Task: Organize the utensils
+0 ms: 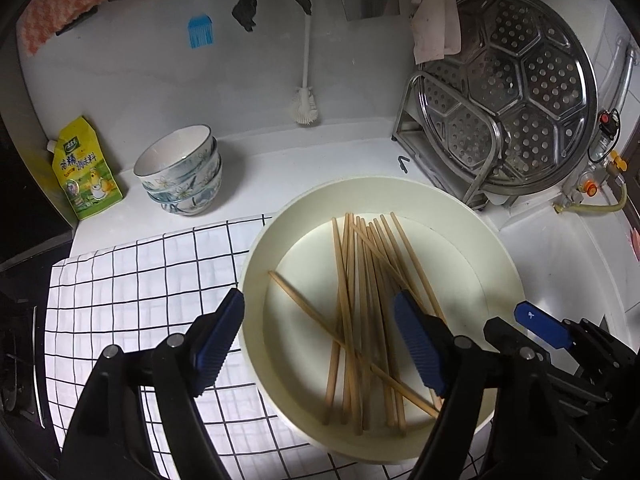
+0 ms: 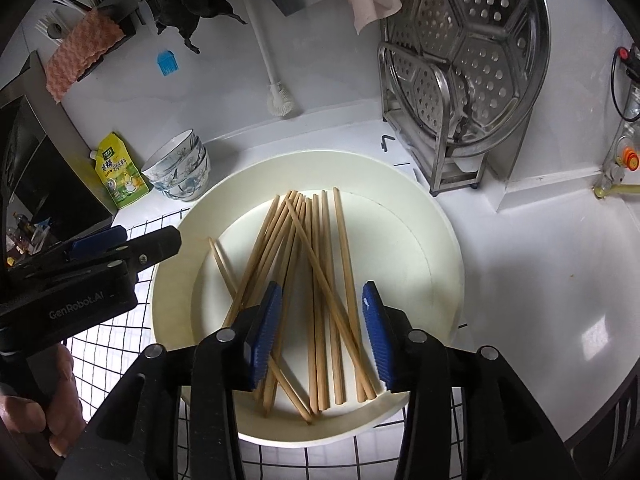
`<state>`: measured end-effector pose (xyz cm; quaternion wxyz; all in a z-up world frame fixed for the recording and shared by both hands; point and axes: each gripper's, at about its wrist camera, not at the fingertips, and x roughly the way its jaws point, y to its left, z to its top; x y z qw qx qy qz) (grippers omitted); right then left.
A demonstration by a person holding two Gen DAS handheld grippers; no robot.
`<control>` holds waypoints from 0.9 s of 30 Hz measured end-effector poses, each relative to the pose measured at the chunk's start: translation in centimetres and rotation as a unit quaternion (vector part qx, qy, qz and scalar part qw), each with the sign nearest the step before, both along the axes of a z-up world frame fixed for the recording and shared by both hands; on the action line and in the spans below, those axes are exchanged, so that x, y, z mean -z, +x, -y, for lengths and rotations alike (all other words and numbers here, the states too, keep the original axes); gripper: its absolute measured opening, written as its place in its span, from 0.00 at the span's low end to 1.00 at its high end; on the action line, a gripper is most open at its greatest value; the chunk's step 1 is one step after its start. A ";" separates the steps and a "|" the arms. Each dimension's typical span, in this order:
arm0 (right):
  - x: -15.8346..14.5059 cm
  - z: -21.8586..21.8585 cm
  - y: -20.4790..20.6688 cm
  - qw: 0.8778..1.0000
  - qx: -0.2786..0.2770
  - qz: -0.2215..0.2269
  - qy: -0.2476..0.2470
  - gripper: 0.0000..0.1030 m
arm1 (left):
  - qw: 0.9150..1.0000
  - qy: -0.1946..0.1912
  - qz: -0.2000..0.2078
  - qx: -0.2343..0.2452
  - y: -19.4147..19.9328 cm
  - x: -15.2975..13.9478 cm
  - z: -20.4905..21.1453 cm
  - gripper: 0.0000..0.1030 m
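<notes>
Several wooden chopsticks (image 1: 360, 312) lie loosely crossed in a round cream basin (image 1: 496, 264) on the counter. My left gripper (image 1: 320, 344) is open over the basin's left half, one pad outside the rim, one over the sticks. My right gripper (image 2: 322, 332) is open, its blue pads either side of the chopsticks (image 2: 320, 280) in the basin (image 2: 444, 240), just above them. In the left wrist view the right gripper's tip (image 1: 540, 326) shows at the basin's right edge. In the right wrist view the left gripper (image 2: 120, 246) shows at the left.
A black-grid white cloth (image 1: 140, 280) lies under the basin. Stacked flowered bowls (image 1: 180, 176) and a yellow-green pouch (image 1: 86, 168) stand at back left. A steel rack with a perforated steamer tray (image 1: 520, 112) stands at back right. A white brush (image 1: 306, 92) leans on the wall.
</notes>
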<state>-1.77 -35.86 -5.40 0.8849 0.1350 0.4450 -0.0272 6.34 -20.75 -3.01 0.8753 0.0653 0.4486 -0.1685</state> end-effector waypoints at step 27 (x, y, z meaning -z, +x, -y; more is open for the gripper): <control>-0.7 -0.3 -0.6 1.000 0.002 -0.001 -0.016 0.61 | 0.999 0.022 0.018 -0.038 -0.8 -1.1 -1.5 0.94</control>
